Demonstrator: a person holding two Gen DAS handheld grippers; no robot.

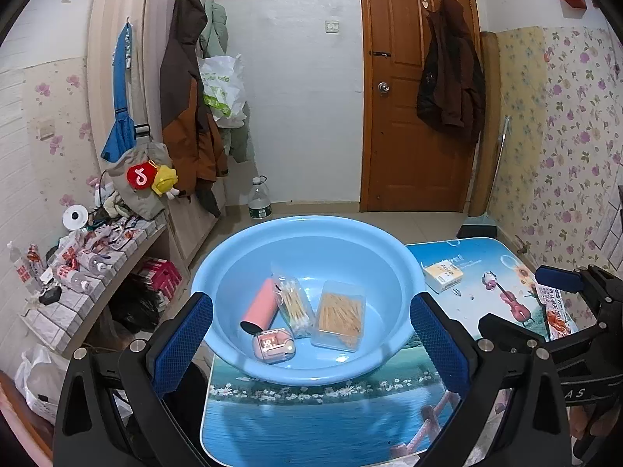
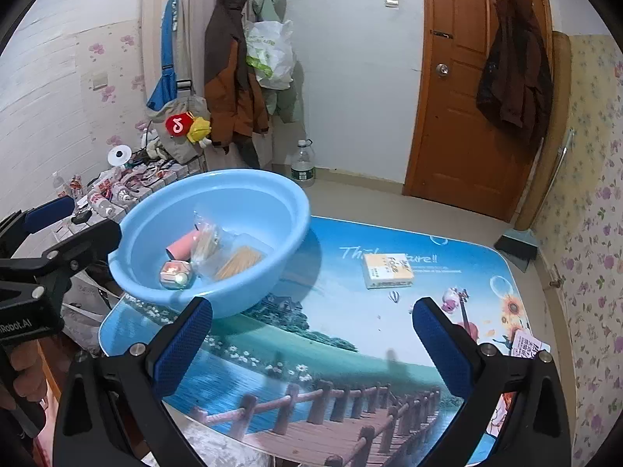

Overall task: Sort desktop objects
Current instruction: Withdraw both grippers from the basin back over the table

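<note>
A light blue basin stands on the left end of the picture-printed table. Inside lie a pink cylinder, a bag of cotton swabs, a clear box of toothpicks and a small pink case. A yellow-white tissue pack lies on the table right of the basin. My left gripper is open just before the basin's near rim. My right gripper is open above bare tabletop, nothing between its fingers.
A paper card lies at the table's right edge. A cluttered low shelf stands left of the table. A water bottle is on the floor by the wall. A brown door and a dustpan are beyond the table.
</note>
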